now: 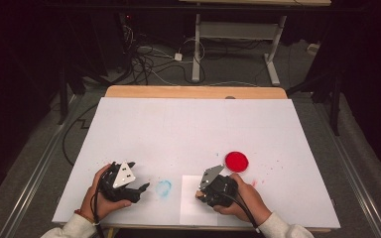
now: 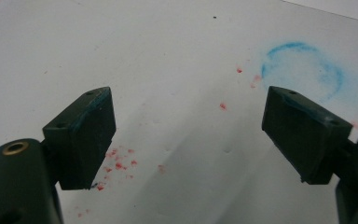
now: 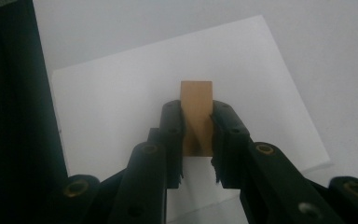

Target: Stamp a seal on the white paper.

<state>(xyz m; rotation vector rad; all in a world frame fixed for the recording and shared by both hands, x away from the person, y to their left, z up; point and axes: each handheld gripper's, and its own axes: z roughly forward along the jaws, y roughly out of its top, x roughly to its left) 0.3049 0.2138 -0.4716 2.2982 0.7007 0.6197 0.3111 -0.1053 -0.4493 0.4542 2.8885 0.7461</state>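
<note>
Right gripper view: right gripper pinches wooden block, long axis along jaws, over paper sheet (near tabletop's front edge).
Left gripper: spread, empty.
Nearer hand: right.

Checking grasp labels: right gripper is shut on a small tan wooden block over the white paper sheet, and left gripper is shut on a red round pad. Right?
Not quite. The left gripper is open and holds nothing, as the left gripper view shows; the red round pad lies on the table. The right gripper is indeed shut on the small tan wooden block over the white paper sheet.
</note>
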